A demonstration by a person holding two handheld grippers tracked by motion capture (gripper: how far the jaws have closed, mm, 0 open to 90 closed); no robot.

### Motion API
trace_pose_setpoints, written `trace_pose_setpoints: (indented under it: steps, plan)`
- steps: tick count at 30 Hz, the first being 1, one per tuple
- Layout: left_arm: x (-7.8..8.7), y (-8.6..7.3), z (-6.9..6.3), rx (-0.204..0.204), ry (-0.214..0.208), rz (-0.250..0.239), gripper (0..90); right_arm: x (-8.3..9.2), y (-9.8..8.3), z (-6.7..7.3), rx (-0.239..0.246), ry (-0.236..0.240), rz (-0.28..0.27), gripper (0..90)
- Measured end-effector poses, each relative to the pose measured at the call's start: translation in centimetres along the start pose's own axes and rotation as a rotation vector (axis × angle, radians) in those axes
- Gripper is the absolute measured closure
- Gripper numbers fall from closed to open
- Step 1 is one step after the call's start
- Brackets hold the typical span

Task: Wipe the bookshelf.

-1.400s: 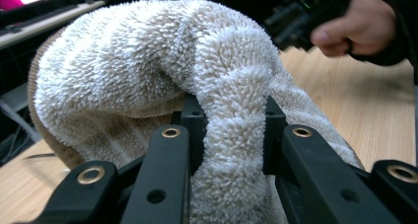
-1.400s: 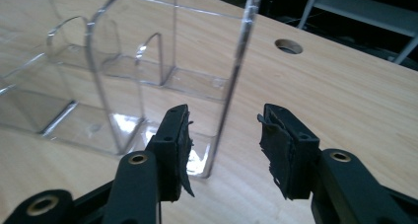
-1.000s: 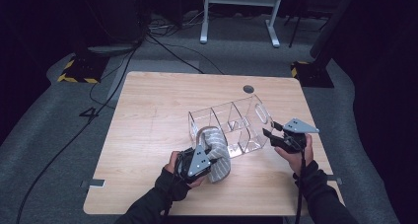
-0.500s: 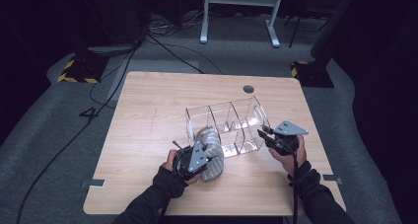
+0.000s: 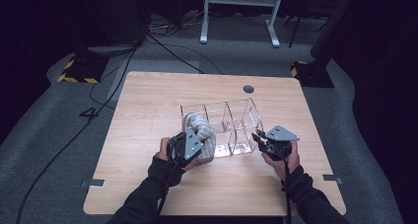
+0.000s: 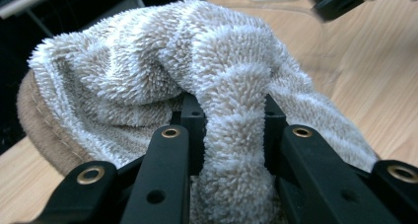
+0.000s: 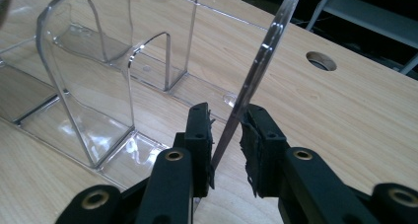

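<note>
Jaws on my left gripper [image 6: 224,135] are clamped narrow on a fold of the striped terry towel [image 6: 197,61], so the bulk of the cloth bunches beyond the tips and I can carry it as one lump rather than drag it. From the high view that towel [image 5: 202,135] sits at the left end of the clear acrylic organizer [image 5: 231,123], over or against its end compartment; I cannot tell whether it is already inside. My right gripper [image 7: 226,135] has just been closing its jaws around the organizer's thin end wall [image 7: 261,61], which stands between them; the left pad looks to be against the plastic, but a sliver of gap shows on the other side, so I judge the pinch not quite seated. I take that hold to be a brace: the box is light and slick on the wooden table [image 5: 148,95], and pushing cloth in would slide it. Beyond the right jaws the other compartments stand empty.
</note>
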State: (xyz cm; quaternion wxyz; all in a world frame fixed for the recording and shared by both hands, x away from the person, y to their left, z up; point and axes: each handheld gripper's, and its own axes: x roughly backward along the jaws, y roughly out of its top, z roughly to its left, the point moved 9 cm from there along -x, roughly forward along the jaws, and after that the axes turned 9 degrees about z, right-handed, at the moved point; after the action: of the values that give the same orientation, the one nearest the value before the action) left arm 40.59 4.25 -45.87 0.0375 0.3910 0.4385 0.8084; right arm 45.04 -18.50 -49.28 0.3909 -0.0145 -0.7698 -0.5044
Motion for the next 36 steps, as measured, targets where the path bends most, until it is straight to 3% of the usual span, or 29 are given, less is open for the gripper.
trace_pose_setpoints:
  steps: [6,8,11,14,16,19,21,26,30,32,35,36]
  plan:
    - [-0.3,-0.7,-0.1,-0.006,0.001,0.017,74.3,0.6,-0.3,0.8,-0.026,0.016,-0.006,73.2]
    - [-0.5,-1.1,-0.3,-0.044,0.034,0.038,74.4,0.9,-0.6,1.1,-0.031,0.025,-0.006,73.2]
    - [-0.5,-1.4,-0.2,-0.055,0.04,0.052,74.3,1.5,-0.9,1.6,-0.028,0.032,-0.002,74.2]
    - [-0.5,-2.0,-0.2,-0.098,0.064,0.08,74.3,2.0,-1.1,2.1,-0.019,0.052,0.001,73.6]
    - [-0.9,-2.6,-0.5,-0.136,0.074,0.127,74.3,2.1,-1.1,2.2,-0.022,0.057,0.002,73.1]
    - [-2.5,-4.7,-0.9,-0.152,0.042,0.207,74.2,2.1,-1.0,2.4,-0.005,0.076,0.005,70.2]
    - [-3.3,-5.7,-0.9,-0.142,0.027,0.225,74.2,2.4,-0.5,2.3,-0.005,0.082,-0.021,63.2]
    - [-3.9,-6.3,-1.1,-0.11,-0.02,0.24,74.2,2.8,1.0,0.9,-0.03,0.081,-0.058,44.2]
    - [-4.1,-6.7,-1.2,-0.08,-0.076,0.243,74.3,1.9,1.8,0.5,-0.024,0.141,-0.065,40.6]
    - [-4.1,-6.9,-1.3,-0.07,-0.097,0.241,74.3,1.4,2.0,0.3,-0.014,0.147,-0.062,37.4]
    - [-3.9,-6.7,-1.2,-0.064,-0.1,0.227,74.3,1.0,2.2,0.7,-0.007,0.188,-0.064,46.9]
    - [-3.8,-6.6,-1.2,-0.063,-0.095,0.222,74.2,1.1,2.3,1.0,0.013,0.197,-0.071,54.7]
